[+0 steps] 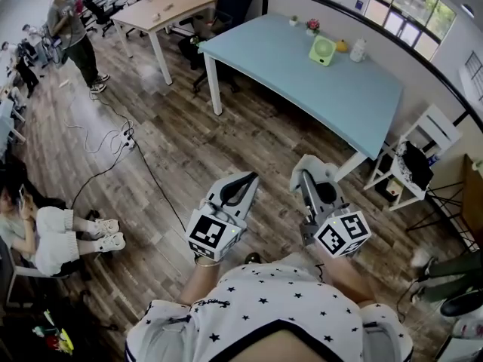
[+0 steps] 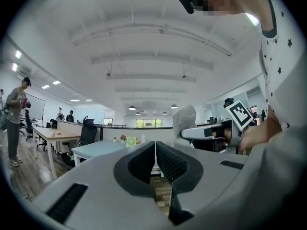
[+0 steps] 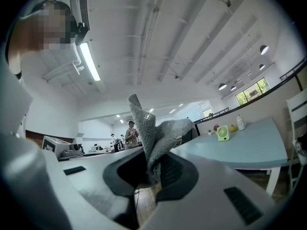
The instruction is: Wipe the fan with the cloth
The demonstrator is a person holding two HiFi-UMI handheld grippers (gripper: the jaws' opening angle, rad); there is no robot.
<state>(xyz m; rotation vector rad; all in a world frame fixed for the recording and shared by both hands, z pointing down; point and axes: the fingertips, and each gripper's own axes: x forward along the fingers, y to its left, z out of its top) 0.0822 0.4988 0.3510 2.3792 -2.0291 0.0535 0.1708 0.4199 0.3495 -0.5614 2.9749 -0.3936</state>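
Approach step: right tool clenched on the cloth, left tool closed on nothing. The fan waits by the counter's far edge, well apart. Next, close in.

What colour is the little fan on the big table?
Light green. The fan shows best in the head view, standing on the pale blue table.

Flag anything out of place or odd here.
Only a power strip trailing loose cables across the floor, left of the table: a possible trip risk. The fan stands upright on the table; nothing is spilled.
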